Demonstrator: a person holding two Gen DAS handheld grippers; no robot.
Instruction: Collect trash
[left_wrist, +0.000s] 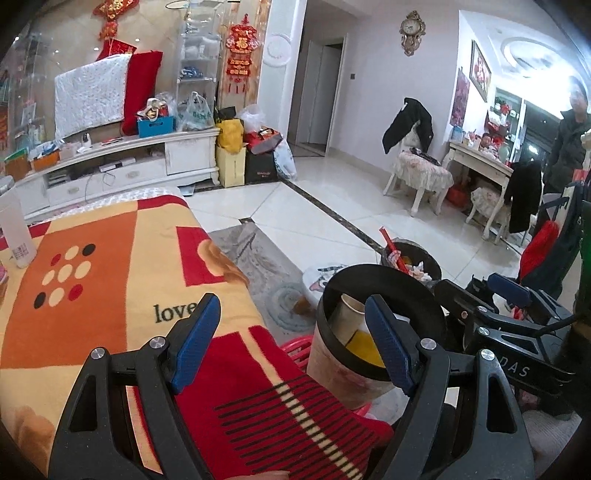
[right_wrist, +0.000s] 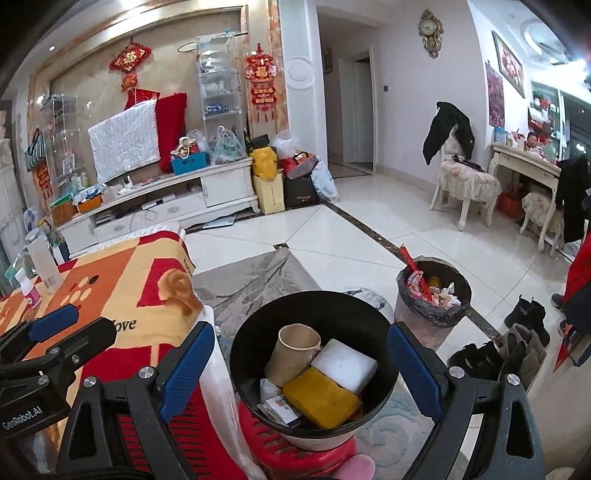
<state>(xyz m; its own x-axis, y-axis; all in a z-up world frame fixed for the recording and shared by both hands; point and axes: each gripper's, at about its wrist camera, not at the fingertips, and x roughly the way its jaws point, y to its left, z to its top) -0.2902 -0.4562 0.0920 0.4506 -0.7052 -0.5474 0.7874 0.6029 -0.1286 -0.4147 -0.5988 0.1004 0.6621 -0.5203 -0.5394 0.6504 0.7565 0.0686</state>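
A small black-lined trash bin (right_wrist: 314, 306) stands on a red plastic stool (right_wrist: 317, 458) beside the blanket-covered table (right_wrist: 122, 291). It holds a paper cup (right_wrist: 293, 352), a white sponge block (right_wrist: 347, 363), a yellow cloth (right_wrist: 321, 400) and small wrappers. My right gripper (right_wrist: 301, 373) is open and empty, its fingers on either side of the bin, above it. My left gripper (left_wrist: 295, 350) is open and empty over the table's edge, with the bin (left_wrist: 384, 288) just right of it. The right gripper also shows in the left wrist view (left_wrist: 506, 295).
A larger floor bin (right_wrist: 432, 295) full of trash stands on the tiles to the right. A white bottle (right_wrist: 44, 266) and a small pink bottle (right_wrist: 29, 288) stand on the table. Shoes (right_wrist: 517, 339) lie at the right. A rug (right_wrist: 258, 280) covers the floor ahead.
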